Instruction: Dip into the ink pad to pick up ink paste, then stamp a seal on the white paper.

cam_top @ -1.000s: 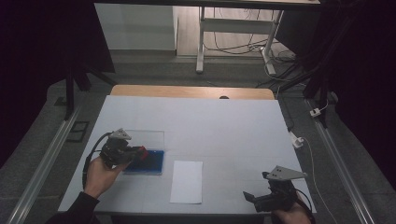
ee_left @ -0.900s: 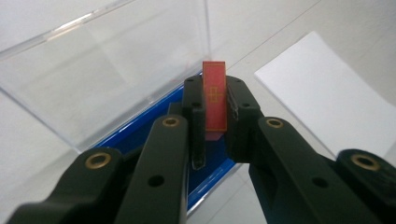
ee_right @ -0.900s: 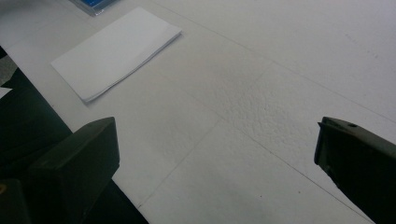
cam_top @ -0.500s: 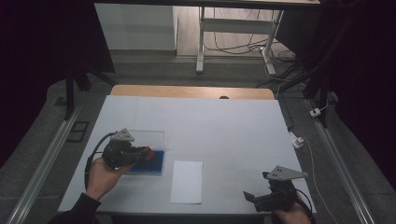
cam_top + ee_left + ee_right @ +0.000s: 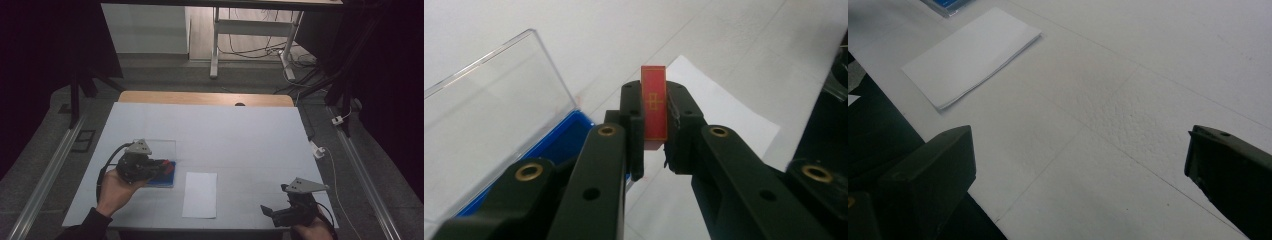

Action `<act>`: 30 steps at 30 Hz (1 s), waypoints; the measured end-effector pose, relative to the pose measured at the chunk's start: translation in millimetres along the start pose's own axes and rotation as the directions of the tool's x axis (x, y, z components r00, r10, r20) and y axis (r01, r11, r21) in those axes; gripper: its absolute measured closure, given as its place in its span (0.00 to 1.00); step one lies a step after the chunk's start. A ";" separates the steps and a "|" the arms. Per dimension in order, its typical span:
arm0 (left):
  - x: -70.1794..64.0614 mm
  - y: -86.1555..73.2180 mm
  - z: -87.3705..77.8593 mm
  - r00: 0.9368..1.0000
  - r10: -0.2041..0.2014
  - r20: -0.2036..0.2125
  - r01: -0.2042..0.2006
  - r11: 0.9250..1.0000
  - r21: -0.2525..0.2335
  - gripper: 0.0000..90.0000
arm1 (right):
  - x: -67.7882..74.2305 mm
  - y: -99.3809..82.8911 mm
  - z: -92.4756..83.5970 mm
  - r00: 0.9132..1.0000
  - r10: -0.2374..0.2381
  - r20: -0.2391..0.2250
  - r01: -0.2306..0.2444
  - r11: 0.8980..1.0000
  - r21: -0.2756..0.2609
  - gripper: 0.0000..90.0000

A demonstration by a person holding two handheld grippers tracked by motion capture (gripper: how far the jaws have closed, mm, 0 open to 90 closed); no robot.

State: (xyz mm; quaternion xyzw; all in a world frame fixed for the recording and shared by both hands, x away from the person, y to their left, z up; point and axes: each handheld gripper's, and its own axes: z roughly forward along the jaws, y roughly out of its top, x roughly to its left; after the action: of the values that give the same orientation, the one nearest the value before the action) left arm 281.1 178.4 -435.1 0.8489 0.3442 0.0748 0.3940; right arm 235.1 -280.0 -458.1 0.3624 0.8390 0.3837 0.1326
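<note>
While the white worktop (image 5: 240, 135) stays bare on its far half, the left gripper (image 5: 162, 166) has drifted right along the blue box (image 5: 165, 181)
Its jaws clamp a small red card (image 5: 654, 102) upright just beside the clear lid (image 5: 494, 115); likely lifted out, bound for the white paper (image 5: 200, 194). Right gripper (image 5: 270, 212) idles, jaws wide apart
</note>
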 end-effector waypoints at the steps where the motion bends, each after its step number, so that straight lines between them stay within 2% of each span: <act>1: -1.1 0.9 0.1 1.000 0.006 0.003 -0.006 1.000 0.003 0.88 | 0.0 -0.1 0.0 1.000 -0.001 0.000 0.001 1.000 0.001 0.00; 14: -13.6 10.7 9.5 0.998 0.050 0.040 -0.050 0.999 0.012 0.89 | 0.0 0.0 -0.3 1.000 0.003 0.005 -0.003 1.000 0.004 0.00; 30: -33.0 21.0 32.8 0.990 0.104 0.093 -0.109 0.993 0.045 0.89 | -0.3 0.1 0.2 1.000 0.003 0.001 -0.003 1.000 0.004 0.00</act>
State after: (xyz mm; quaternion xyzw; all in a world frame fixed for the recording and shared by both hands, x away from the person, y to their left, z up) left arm 280.3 127.4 -437.4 0.8783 0.2818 0.0484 0.3832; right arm 235.5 -280.0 -458.2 0.3640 0.8393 0.3818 0.1316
